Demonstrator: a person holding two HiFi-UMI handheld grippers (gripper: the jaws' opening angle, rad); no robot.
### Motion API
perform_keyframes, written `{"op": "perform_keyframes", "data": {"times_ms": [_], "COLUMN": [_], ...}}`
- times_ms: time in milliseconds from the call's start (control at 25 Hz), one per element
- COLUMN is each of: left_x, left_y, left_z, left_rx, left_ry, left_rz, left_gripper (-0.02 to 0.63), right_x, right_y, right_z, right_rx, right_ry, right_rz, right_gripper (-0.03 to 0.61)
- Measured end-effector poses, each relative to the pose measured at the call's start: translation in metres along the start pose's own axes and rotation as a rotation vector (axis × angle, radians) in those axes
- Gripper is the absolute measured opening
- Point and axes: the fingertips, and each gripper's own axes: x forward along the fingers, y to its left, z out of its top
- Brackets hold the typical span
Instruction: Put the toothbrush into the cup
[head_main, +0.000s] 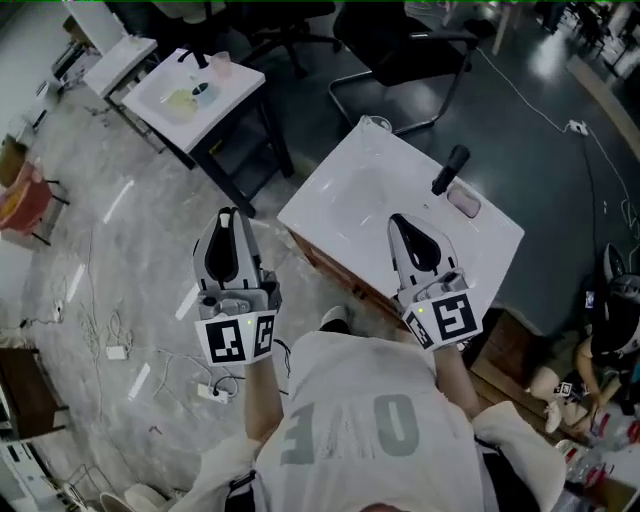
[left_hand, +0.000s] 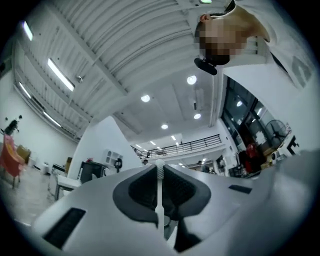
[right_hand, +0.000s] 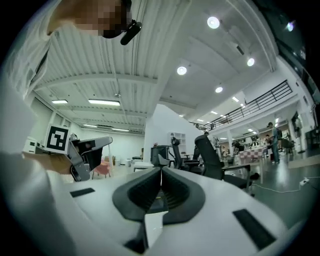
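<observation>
My left gripper (head_main: 228, 216) is held out over the floor to the left of the white table (head_main: 345, 205), jaws pointing up and shut on a thin white toothbrush (left_hand: 159, 176). Its bristled head pokes just past the pads. My right gripper (head_main: 399, 222) is over the table's near part, shut, with nothing visible between its jaws. A clear cup (head_main: 377, 124) stands at the table's far corner, well beyond both grippers. Both gripper views look up toward the ceiling. The right gripper view catches the left gripper (right_hand: 82, 150) off to its left.
A black cylindrical object (head_main: 449, 170) and a small clear pinkish item (head_main: 463, 201) lie on the table's right part. A second white table (head_main: 175, 100) with small items stands at the back left. Office chairs (head_main: 400, 45) are behind. Cables and a power strip (head_main: 215, 392) lie on the floor.
</observation>
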Motion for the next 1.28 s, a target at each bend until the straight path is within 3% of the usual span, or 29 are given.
{"op": "perform_keyframes", "data": {"times_ms": [240, 560, 920, 1280], "left_x": [0.075, 0.120, 0.141, 0.135], "left_y": [-0.037, -0.098, -0.121, -0.132], "left_z": [-0.035, -0.039, -0.056, -0.067], "left_rx": [-0.102, -0.169, -0.213, -0.206], "left_ry": [0.042, 0.032, 0.064, 0.093], "left_rz": [-0.226, -0.447, -0.507, -0.524], "left_gripper": [0.058, 0.058, 0.058, 0.058], "right_x": [-0.001, -0.009, -0.025, -0.040], "right_y": [-0.044, -0.078, -0.101, -0.102], "right_z": [0.014, 0.013, 0.013, 0.002], "right_rx": [-0.015, -0.004, -0.009, -0.001], "right_ry": [-0.022, 0.002, 0.021, 0.057], "right_rz": [-0.229, -0.393, -0.492, -0.509], "right_gripper": [0.031, 0.031, 0.031, 0.031]}}
